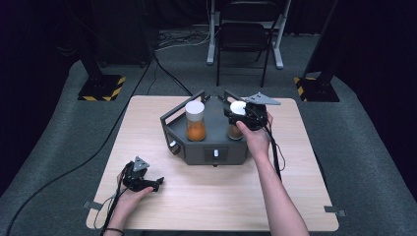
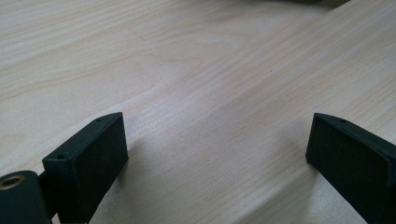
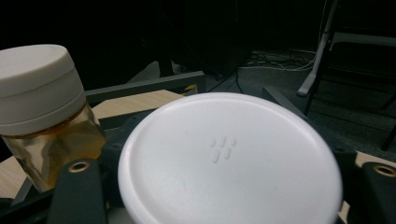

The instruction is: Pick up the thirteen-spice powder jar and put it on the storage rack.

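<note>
Nearest the camera, the left gripper [image 1: 142, 180] rests low on the bare wooden table [image 1: 206, 196], its 2 jaws spread wide with nothing between them, probably parked there so that hand stays out of the way. Beyond it, at the table's middle, sits a dark grey angular tray [image 1: 206, 147] with a raised rail and small knobs on its front wall, which appears to serve as a fixture that keeps jars from sliding. On its left side stands a tall jar [image 1: 195, 121] with a white cap and orange contents, untouched. On its right side is a shorter jar [image 1: 235, 130] with brownish contents, and the right gripper [image 1: 239, 110] is at its white lid [image 3: 229, 158], a jaw on either side of the rim in the right gripper view. The jaws stand narrow about the lid; I cannot tell whether the pads press on it. Coming at the lid from above likely suits twisting or lifting it while the tray steadies the jar.
</note>
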`<state>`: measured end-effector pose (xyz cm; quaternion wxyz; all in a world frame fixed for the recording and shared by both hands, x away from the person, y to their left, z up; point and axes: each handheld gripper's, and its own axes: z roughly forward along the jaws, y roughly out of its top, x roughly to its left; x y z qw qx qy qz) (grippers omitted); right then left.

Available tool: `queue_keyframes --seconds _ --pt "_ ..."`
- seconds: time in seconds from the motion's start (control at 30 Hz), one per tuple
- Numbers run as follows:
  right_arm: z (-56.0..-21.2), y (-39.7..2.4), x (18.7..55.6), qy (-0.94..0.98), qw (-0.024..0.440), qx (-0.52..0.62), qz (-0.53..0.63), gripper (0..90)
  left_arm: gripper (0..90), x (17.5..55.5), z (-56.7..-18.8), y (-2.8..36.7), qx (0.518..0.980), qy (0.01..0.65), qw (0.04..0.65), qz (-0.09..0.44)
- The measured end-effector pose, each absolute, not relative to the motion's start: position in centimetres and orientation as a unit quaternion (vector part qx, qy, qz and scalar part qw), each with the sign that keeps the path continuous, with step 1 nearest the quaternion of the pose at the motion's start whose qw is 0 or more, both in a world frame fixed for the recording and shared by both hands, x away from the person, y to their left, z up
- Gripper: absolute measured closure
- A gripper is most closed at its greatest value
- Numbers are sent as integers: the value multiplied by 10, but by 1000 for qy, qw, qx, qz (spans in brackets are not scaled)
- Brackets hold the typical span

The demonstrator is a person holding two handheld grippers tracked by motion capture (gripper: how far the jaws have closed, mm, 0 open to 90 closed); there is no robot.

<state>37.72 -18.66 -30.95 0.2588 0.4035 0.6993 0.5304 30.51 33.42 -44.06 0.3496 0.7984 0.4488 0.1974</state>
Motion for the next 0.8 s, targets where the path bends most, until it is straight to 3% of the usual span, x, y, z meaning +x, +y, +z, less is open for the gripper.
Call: queue_keyframes --seconds 0.27,0.8 --pt "-303 -192 369 696 255 403 537 153 52 305 -441 334 798 449 350 197" --pt "-297 -212 351 694 252 391 549 138 51 305 -441 334 798 449 349 197"
